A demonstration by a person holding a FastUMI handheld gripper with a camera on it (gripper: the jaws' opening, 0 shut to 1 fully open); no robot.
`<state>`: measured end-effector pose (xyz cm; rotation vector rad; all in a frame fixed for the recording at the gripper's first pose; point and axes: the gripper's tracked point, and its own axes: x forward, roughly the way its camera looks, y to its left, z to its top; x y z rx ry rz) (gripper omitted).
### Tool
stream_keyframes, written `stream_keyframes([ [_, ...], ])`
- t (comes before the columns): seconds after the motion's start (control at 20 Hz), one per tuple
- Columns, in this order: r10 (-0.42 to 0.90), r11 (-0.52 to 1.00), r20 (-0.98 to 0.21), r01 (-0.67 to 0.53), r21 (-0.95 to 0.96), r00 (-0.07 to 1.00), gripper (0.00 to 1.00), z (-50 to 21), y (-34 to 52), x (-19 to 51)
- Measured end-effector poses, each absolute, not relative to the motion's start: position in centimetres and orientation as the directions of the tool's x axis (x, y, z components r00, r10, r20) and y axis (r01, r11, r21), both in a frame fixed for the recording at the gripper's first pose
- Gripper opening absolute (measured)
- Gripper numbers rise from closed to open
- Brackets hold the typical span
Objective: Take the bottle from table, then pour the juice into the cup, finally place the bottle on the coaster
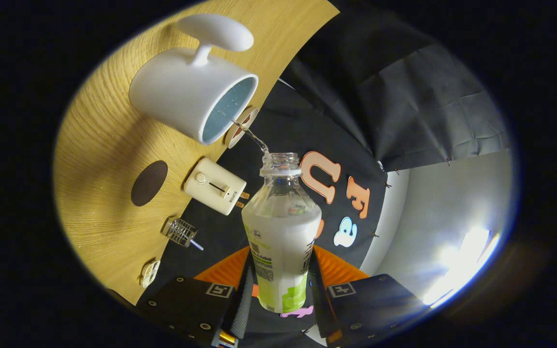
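Bottle (282, 227) sits clenched in our claw (281, 295), tipped over the bench (99, 145), a thin stream running from its mouth into the cup (186, 94). We judge it light, slick plastic, squeezable; holding low on the labelled body seems right.

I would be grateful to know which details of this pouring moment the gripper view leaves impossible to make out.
- Cup: how full it is; only part of its blue inside shows through the mouth.
- Bottle: where the fingers press on it, masked by the bottle's own body; its label print is too small.
- Small round item at the table edge: too small to identify.
- Coaster: material unclear, just a dark oval.
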<state>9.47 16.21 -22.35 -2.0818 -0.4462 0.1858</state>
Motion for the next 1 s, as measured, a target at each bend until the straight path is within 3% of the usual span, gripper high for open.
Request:
stream_keyframes([
  [1.0, 0.431, -0.537, -0.006, 0.251, -0.805, 0.902, 0.56, -23.2, 17.8, 8.3],
])
